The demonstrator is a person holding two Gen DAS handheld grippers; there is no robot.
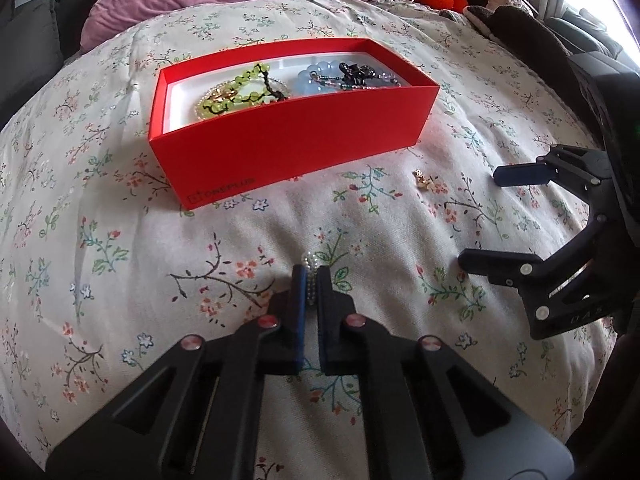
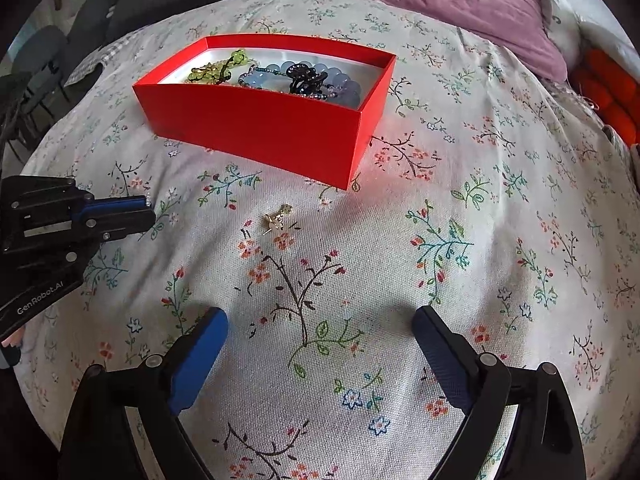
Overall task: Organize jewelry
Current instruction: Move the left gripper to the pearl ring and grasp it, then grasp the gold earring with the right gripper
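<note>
- Fingers of the left gripper (image 1: 311, 276) are drawn nearly together, pinched on a small pearl-beaded piece (image 1: 309, 260) whose beads show just past the tips, low over the floral bedspread (image 1: 120, 240).
- Fingers of the right gripper (image 2: 320, 320) are spread wide; nothing is held between the blue pads (image 2: 200, 356), and no contact with the cloth can be confirmed.
- A small gold earring (image 2: 278, 218) is seen loose on the bedspread, between the right gripper and the red box (image 2: 260, 120), near the box's front corner.
- Green bead strand (image 1: 240, 88), pale blue bead bracelet (image 2: 288, 74) and a dark hair claw (image 2: 306, 76) are already lodged in the box.
- Handling, judged: the earring is taken to be very light, rigid and slippery, easily pressed into the soft quilt; a hold across its body rather than its thin post is advised, with the tips set low.
- The beaded piece is judged limp and light; slipping from a narrow pinch is a risk during carriage to the box.
</note>
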